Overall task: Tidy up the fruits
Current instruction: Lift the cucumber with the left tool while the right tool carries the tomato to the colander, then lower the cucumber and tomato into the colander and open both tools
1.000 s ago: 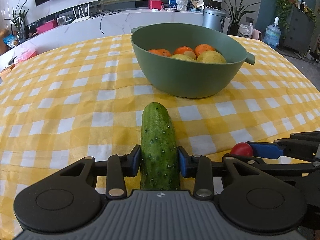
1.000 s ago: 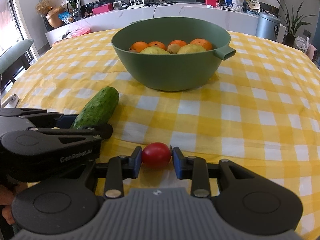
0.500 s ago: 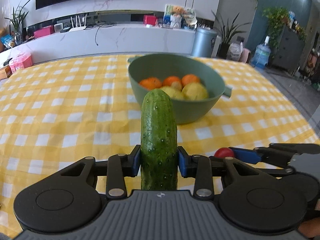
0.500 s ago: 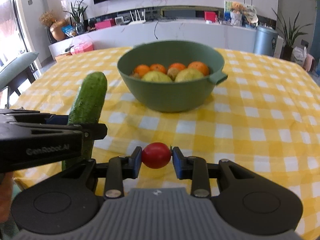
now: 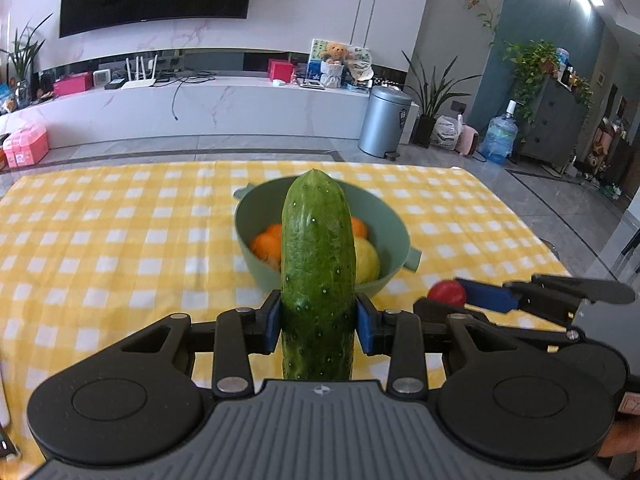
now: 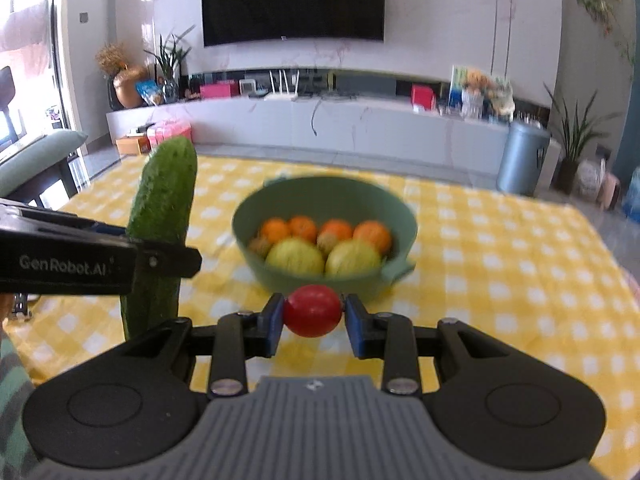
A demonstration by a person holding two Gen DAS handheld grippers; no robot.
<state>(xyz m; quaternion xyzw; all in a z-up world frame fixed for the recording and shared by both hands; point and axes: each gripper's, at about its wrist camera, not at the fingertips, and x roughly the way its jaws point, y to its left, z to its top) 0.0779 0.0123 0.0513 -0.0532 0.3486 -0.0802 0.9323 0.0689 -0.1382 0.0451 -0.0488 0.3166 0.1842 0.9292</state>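
My left gripper (image 5: 318, 326) is shut on a green cucumber (image 5: 318, 264), held lengthwise above the table and pointing toward the green bowl (image 5: 394, 236). My right gripper (image 6: 312, 320) is shut on a small red tomato (image 6: 312, 310). From the left wrist view the tomato (image 5: 447, 292) and the right gripper's blue pad show at the right. In the right wrist view the cucumber (image 6: 162, 216) stands tilted at the left, clamped by the left gripper. The bowl (image 6: 244, 226) holds several oranges and two yellow fruits and sits ahead of both grippers.
A yellow-and-white checked cloth (image 5: 100, 240) covers the table. Beyond the far table edge lie a grey floor, a white media bench (image 5: 200, 108), a metal bin (image 5: 384, 120) and potted plants. A green chair (image 6: 36, 160) stands at the left.
Both grippers have risen from the table with their loads. The cucumber and tomato are lifted off the cloth, and the bowl now looks farther and lower in both views.
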